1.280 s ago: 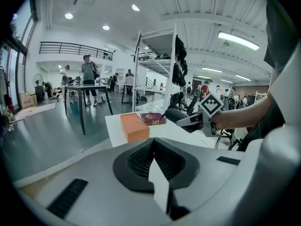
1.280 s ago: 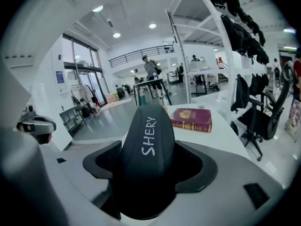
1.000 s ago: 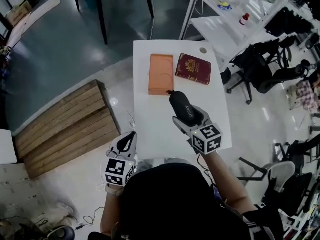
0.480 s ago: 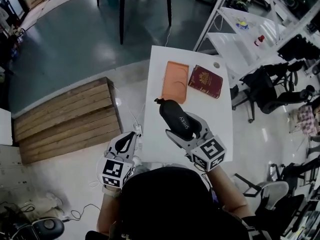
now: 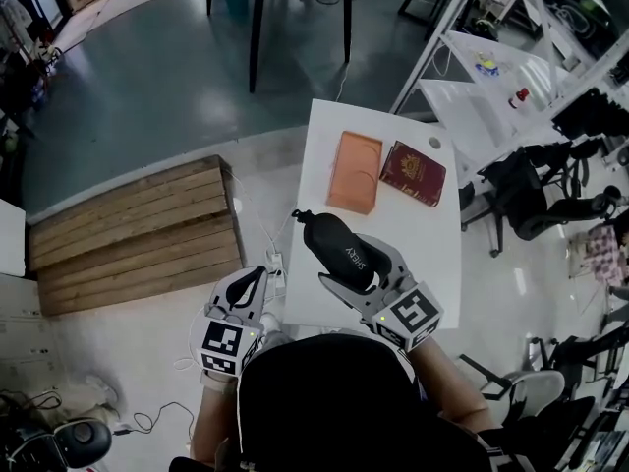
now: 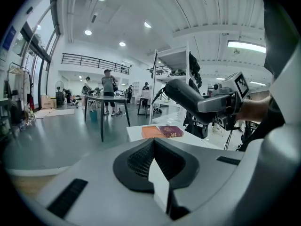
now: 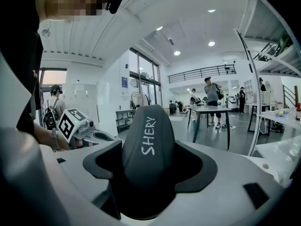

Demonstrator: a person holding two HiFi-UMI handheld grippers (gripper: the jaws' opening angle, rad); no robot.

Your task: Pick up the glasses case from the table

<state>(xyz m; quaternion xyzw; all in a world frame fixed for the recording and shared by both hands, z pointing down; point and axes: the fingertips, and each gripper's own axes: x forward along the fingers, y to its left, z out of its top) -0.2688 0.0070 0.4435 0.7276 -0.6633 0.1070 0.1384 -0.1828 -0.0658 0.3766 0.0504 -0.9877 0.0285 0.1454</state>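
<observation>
A black glasses case (image 5: 335,249) with white lettering is held up off the white table (image 5: 432,244), over its near left edge. My right gripper (image 5: 356,264) is shut on the glasses case (image 7: 148,149), which fills the gap between the jaws in the right gripper view. The case also shows in the left gripper view as a dark shape (image 6: 188,98) held high. My left gripper (image 5: 246,291) hangs beside the table over the floor, jaws pressed together with nothing between them.
An orange flat case (image 5: 355,171) and a dark red booklet (image 5: 413,173) lie at the table's far end. A wooden pallet (image 5: 133,234) sits on the floor to the left. White shelving (image 5: 491,77) and office chairs (image 5: 550,205) stand to the right.
The right gripper has lifted the glasses case off the table and drawn it back toward me and to the left. The head view shifted. The left gripper stayed low and shut.
</observation>
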